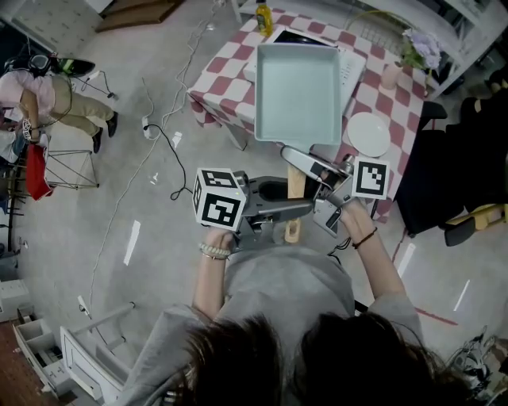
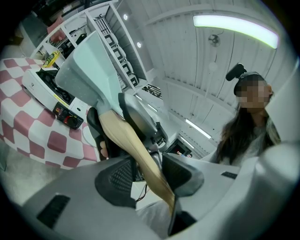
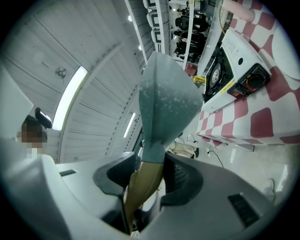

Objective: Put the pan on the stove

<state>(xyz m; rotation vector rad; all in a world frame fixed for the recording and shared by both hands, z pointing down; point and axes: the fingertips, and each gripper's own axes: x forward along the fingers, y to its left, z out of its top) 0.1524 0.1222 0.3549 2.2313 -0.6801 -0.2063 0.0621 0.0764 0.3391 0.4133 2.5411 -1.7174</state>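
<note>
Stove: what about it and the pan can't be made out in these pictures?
- Head view: the pan covers most of the stove, and the gap between them cannot be judged from above.
- Left gripper view: the pan hides the stove's right part, and the print by its knob is too small to read.
- Right gripper view: the stove shows only at a steep slant, its burner a dark sliver.

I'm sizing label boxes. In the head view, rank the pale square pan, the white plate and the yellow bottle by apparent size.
1. pan, largest by far, though it is held up nearer the camera, which enlarges it.
2. white plate.
3. yellow bottle, smallest.
</note>
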